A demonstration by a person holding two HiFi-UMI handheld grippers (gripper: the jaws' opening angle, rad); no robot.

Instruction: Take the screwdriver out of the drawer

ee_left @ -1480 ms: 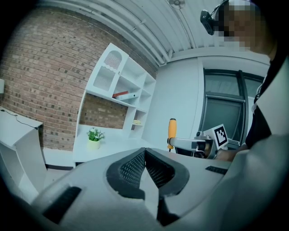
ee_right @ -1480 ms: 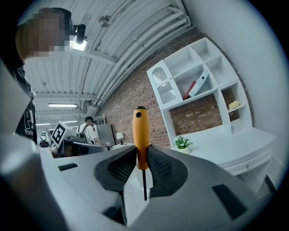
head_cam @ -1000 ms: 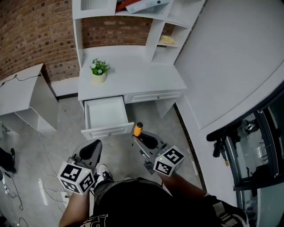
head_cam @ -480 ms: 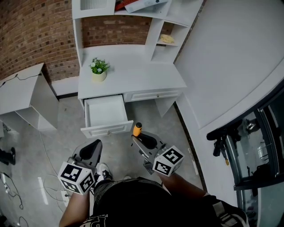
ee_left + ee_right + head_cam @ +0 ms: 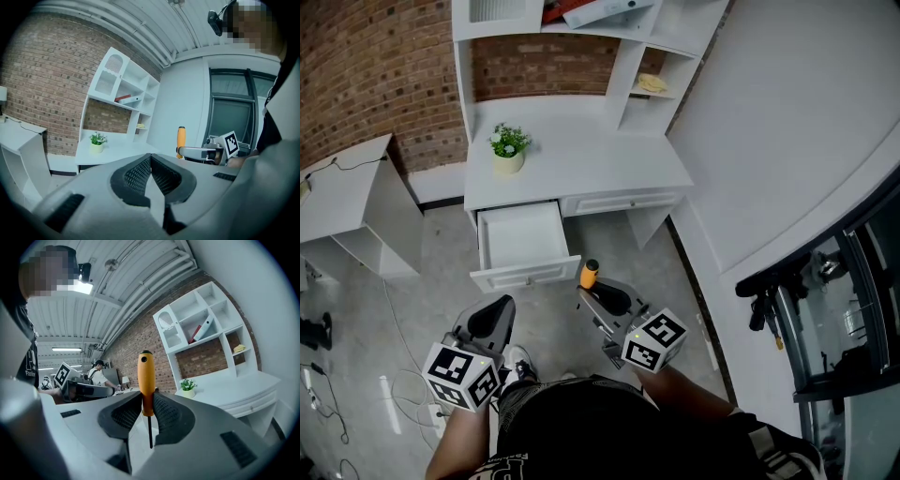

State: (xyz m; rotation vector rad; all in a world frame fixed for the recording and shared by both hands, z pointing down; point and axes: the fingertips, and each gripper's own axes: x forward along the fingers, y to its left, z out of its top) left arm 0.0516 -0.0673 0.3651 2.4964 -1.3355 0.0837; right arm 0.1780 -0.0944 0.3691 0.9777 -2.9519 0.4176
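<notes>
My right gripper is shut on the screwdriver, whose orange handle sticks up past the jaws while its thin dark shaft points back between them. It hangs in front of the white desk's open drawer, which looks empty inside. The left gripper is held lower left of the drawer with its jaws pressed together and nothing between them. From the left gripper view the screwdriver and right gripper show off to the right.
The white desk carries a small potted plant and a shelf unit against a brick wall. A low white cabinet stands at left. Cables lie on the floor. A glass door frame is at right. People stand far behind.
The drawer has slid in a little toward the desk. Both grippers and the screwdriver have barely moved.
</notes>
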